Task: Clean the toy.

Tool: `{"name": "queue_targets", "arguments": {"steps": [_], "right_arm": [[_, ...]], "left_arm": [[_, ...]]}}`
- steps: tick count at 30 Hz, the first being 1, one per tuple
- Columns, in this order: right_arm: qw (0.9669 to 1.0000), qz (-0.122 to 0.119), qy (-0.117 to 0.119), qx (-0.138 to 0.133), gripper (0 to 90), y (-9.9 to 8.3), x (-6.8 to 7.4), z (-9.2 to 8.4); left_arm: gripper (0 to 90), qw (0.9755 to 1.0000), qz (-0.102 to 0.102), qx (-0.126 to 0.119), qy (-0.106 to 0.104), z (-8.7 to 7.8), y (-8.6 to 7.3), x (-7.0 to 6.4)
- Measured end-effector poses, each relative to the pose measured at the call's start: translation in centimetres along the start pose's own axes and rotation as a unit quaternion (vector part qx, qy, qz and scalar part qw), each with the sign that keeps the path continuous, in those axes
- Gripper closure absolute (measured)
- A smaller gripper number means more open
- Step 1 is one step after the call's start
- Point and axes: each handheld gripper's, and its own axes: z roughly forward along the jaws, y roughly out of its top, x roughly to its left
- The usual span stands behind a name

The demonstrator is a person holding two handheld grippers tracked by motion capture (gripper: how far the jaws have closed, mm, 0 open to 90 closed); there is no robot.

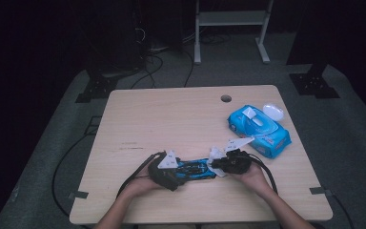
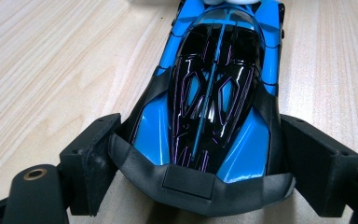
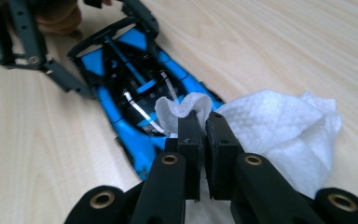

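Note:
A blue and black toy car (image 1: pixel 195 168) lies near the table's front edge, between the person's two hands. My left gripper (image 1: pixel 183 172) is shut on its tail. In the left gripper view the black jaws press on both flanks of the car (image 2: pixel 214 93). My right gripper (image 1: pixel 218 164) is at the car's other end, shut on a crumpled white wipe (image 3: pixel 279 121). A fold of the wipe pokes up past the jaw tips and rests over the car (image 3: pixel 130 84). Farther off in that view, my left gripper (image 3: pixel 105 46) clasps the car's tail.
A blue pack of wet wipes (image 1: pixel 259 129) with its white lid flipped open lies at the right of the wooden table (image 1: pixel 171 114). A cable hole (image 1: pixel 226 98) sits near the far edge. Cables trail off the front edge on both sides.

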Motion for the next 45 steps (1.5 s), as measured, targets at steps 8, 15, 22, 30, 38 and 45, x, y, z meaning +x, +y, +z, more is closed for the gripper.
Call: {"name": "queue_targets", "arguments": {"steps": [8,15,22,30,38,45], "right_arm": [[0.9987,-0.026,0.043,-0.004,85.2,1.6,2.6,1.7],[0.9979,-0.053,0.038,-0.001,85.2,2.4,3.6,2.4],[0.9958,-0.069,0.060,0.002,85.2,3.9,4.9,4.4],[0.9954,-0.065,0.070,0.009,85.2,3.8,4.6,4.4],[0.9939,-0.072,0.081,0.019,85.2,4.8,5.6,6.4],[0.9952,-0.063,0.072,0.018,85.5,5.7,5.5,6.5]], "left_arm": [[16.9,1.0000,-0.004,0.000,0.001,0.0,-0.1,0.1],[16.9,1.0000,-0.004,0.000,0.001,0.0,-0.1,0.1],[16.9,1.0000,-0.006,-0.001,0.002,0.0,-0.1,0.0],[20.4,1.0000,-0.006,0.000,-0.005,-0.4,-0.3,0.2],[20.8,1.0000,-0.007,0.001,-0.007,-0.4,-0.3,0.3],[21.6,0.9999,-0.008,-0.004,-0.011,-0.4,-0.5,0.5]]}}
